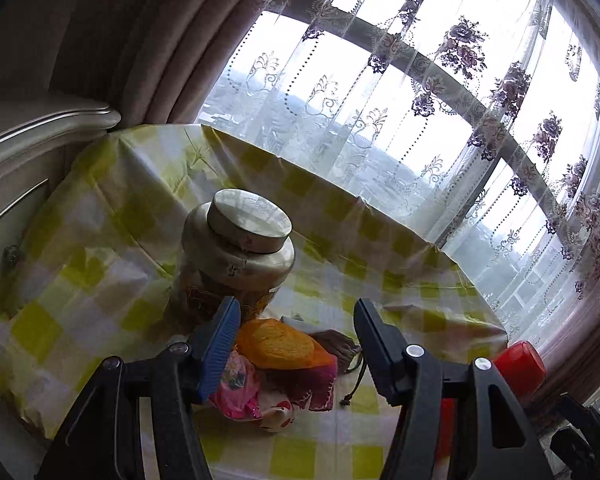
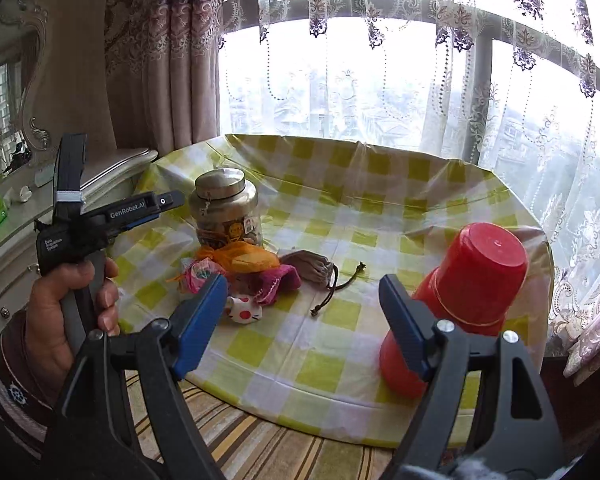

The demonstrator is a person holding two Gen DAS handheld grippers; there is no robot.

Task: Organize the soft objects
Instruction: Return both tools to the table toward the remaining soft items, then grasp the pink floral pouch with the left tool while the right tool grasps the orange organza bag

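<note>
A round desk (image 2: 340, 216) under a yellow-and-white checked cloth stood against a window hung with embroidered sheer curtains (image 2: 440, 80). Toward its left side sat a glass jar with a silver metal lid (image 2: 227, 208), and on the right front a red plastic container (image 2: 460, 292) lay tilted, its flat base turned up and toward the window. A pale carved cabinet (image 2: 112, 172) stood just beside the desk on the left.

The soft things lay heaped in front of the jar: an orange mesh pouch (image 2: 244, 258) on top, touching the jar's base, a magenta cloth (image 2: 280, 278) and a pink printed pouch (image 2: 198, 276) beneath it, and a small white piece with red dots (image 2: 246, 312) at the near edge. A grey drawstring bag (image 2: 310, 266) rested just right of the heap, its dark cord trailing across the cloth toward the front.

The left tool (image 1: 296, 352) hovered close over the heap, fingers spread wide apart, holding nothing; its blue pad (image 1: 216, 356) stood just beside the pink pouch, though contact could not be made out. The right tool (image 2: 304, 320) was also wide apart and empty, held back near the desk's front edge, with the red container just beside its right finger.
</note>
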